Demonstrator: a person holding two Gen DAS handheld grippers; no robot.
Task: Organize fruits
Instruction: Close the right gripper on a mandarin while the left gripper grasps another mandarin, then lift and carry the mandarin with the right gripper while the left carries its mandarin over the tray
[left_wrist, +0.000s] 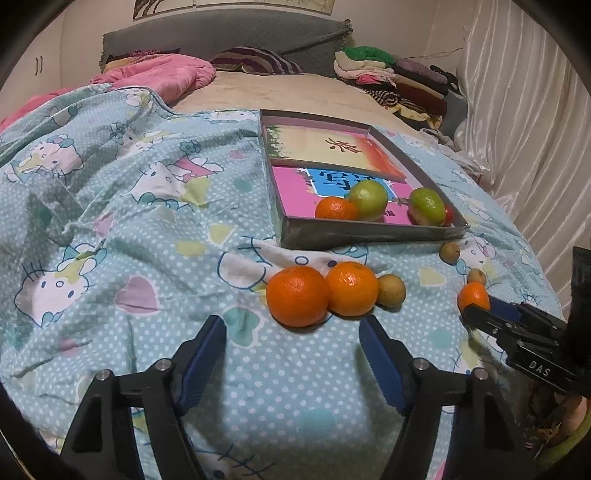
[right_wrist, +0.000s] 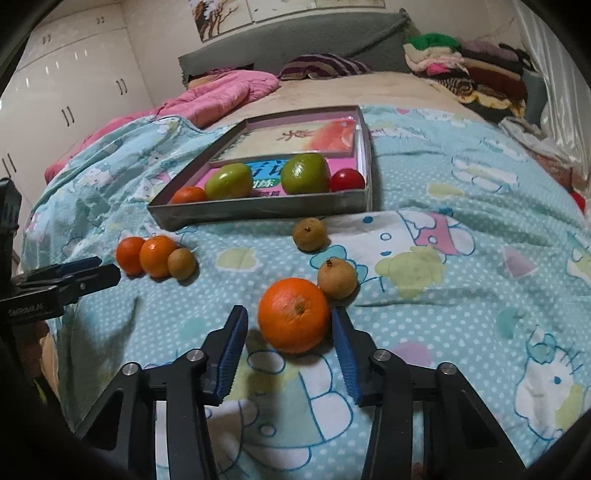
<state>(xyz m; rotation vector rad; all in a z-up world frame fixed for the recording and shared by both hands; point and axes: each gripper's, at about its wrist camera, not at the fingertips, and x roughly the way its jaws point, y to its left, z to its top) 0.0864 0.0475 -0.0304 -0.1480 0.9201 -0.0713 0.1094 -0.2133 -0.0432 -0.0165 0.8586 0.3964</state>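
A shallow grey box (left_wrist: 365, 234) (right_wrist: 258, 212) lies on the bed and holds a small orange (left_wrist: 335, 208), two green fruits (left_wrist: 368, 199) (left_wrist: 427, 206) and a red fruit (right_wrist: 346, 180). Two oranges (left_wrist: 297, 295) (left_wrist: 351, 288) and a brown fruit (left_wrist: 390, 290) lie just ahead of my open left gripper (left_wrist: 291, 334). My right gripper (right_wrist: 288, 323) is open around another orange (right_wrist: 293, 314), its right pad close against it. Two more brown fruits (right_wrist: 309, 234) (right_wrist: 337, 277) lie beyond.
The bed has a blue cartoon-print sheet (left_wrist: 147, 229), a pink quilt (left_wrist: 162, 74) at the back left and folded clothes (left_wrist: 399, 77) at the back right. White curtains (left_wrist: 517, 129) hang on the right. Books line the box floor.
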